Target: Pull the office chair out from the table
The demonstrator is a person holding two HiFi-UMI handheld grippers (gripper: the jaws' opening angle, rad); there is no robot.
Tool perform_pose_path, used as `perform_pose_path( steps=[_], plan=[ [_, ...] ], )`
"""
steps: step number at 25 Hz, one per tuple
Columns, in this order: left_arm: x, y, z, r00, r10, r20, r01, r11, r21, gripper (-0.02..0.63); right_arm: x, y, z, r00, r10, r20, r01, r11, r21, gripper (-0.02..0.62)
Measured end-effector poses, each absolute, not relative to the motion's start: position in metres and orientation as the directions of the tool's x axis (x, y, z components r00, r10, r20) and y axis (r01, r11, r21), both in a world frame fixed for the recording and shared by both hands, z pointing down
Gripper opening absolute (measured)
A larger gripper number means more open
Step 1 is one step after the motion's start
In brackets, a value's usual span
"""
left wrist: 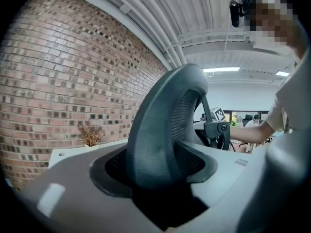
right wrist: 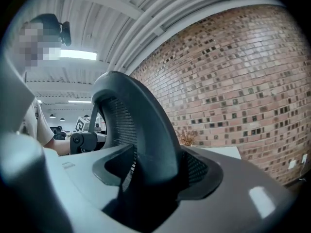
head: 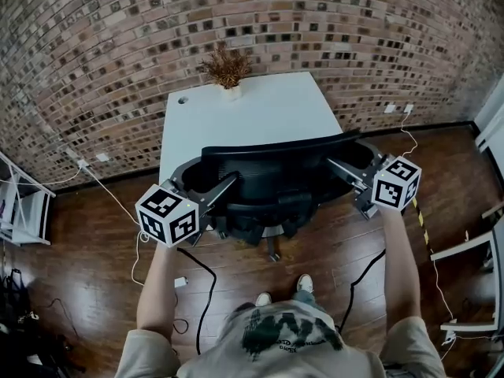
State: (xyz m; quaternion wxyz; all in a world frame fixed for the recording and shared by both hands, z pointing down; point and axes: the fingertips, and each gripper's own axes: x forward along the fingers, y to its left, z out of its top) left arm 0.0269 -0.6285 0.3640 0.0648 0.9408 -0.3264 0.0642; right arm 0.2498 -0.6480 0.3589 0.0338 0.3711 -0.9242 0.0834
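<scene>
A black mesh-backed office chair [head: 272, 176] stands tucked against the near edge of a white table [head: 260, 113]. My left gripper [head: 224, 186] is clamped on the left edge of its backrest, and my right gripper [head: 340, 169] on the right edge. In the left gripper view the curved backrest frame [left wrist: 160, 125] fills the gap between the jaws, with the pads pressed against it. The right gripper view shows the same frame [right wrist: 141, 125] held between that gripper's jaws. Both grippers point nearly level toward each other across the chair.
A dried plant [head: 226, 68] sits at the table's far end against the brick wall. Cables [head: 206, 282] trail over the wooden floor by the person's feet. A shelf unit [head: 24, 207] stands at the left, white furniture [head: 472, 250] at the right.
</scene>
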Motion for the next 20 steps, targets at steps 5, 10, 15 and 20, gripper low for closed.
perform_pose_path(
  steps=[5, 10, 15, 20],
  plan=[
    [0.028, -0.628, 0.365, 0.783, -0.604, 0.151, -0.618, -0.782, 0.077, 0.291, 0.252, -0.648, 0.360, -0.711, -0.694, 0.113, -0.703, 0.699, -0.131, 0.290],
    [0.028, -0.626, 0.366, 0.777, -0.612, 0.148, -0.627, -0.775, 0.079, 0.293, 0.254, -0.646, 0.361, -0.699, -0.708, 0.105, -0.715, 0.687, -0.128, 0.296],
    [0.028, -0.622, 0.366, 0.761, -0.628, 0.162, -0.645, -0.759, 0.086, 0.295, 0.255, -0.644, 0.360, -0.701, -0.706, 0.103, -0.713, 0.690, -0.129, 0.296],
    [0.031, -0.611, 0.365, 0.751, -0.641, 0.158, -0.657, -0.748, 0.094, 0.295, 0.258, -0.635, 0.359, -0.706, -0.701, 0.098, -0.708, 0.695, -0.128, 0.296]
  ],
)
